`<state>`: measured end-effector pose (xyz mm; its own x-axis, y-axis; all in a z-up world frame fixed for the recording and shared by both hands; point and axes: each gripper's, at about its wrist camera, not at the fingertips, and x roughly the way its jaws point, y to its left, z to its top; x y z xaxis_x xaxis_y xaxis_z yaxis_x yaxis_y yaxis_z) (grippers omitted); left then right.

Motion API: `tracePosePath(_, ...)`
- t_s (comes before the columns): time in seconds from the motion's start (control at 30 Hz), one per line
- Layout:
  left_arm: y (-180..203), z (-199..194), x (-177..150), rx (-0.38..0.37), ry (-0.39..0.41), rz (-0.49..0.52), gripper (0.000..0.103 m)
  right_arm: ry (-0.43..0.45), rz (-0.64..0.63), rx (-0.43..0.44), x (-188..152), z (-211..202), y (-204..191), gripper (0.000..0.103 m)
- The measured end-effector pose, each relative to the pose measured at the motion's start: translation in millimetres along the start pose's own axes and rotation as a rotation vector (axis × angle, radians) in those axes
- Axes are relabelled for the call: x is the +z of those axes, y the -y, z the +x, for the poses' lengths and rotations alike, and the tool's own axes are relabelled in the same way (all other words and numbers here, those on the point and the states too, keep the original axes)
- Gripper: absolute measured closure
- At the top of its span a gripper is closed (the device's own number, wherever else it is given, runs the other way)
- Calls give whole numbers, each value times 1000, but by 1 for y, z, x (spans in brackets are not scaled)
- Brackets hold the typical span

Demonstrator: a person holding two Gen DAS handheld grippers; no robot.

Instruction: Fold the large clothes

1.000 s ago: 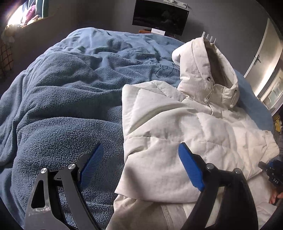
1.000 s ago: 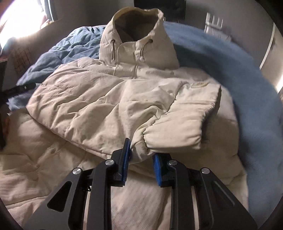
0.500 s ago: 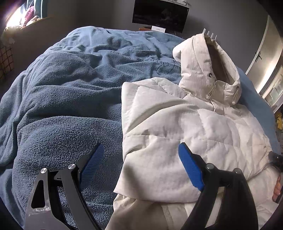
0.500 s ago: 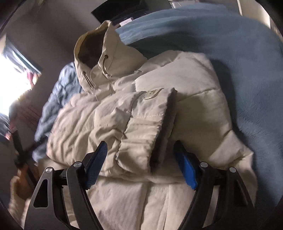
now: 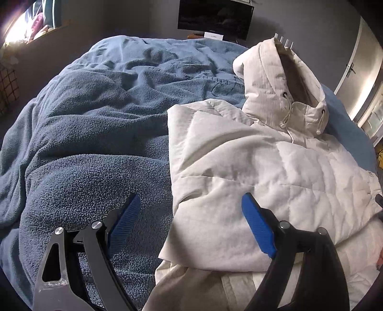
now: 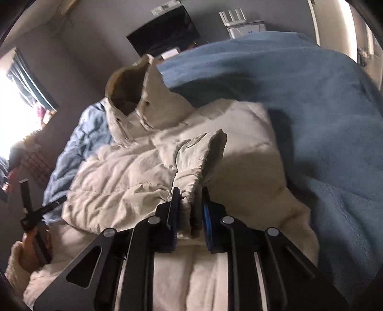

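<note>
A white puffer jacket with a hood lies face up on a blue fleece blanket; its left sleeve is folded across the body. My left gripper is open and empty, hovering over the jacket's left edge near the hem. In the right wrist view the jacket fills the centre. My right gripper is shut on the cuff of the right sleeve and holds it lifted above the jacket's body.
The blue blanket covers the whole bed. A dark TV hangs on the far wall, with a door at right and a bright window at left. The left hand-held gripper shows at the right wrist view's left edge.
My right gripper opened around the sleeve cuff half a second ago and has now shut on it and raised it. The left gripper has barely moved and stays open.
</note>
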<state>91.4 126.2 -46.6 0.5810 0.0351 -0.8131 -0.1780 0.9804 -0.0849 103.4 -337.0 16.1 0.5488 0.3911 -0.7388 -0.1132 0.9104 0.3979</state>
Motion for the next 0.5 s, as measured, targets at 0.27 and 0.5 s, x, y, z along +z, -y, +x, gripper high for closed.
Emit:
tracePosePath(0.27, 9, -1, -1, 26, 2, 48, 17, -80, 40, -60, -4, 18, 16, 63)
tracePosePath(0.5, 32, -21, 8, -29, 50, 157, 11, 15, -57, -170, 5, 0, 7, 36)
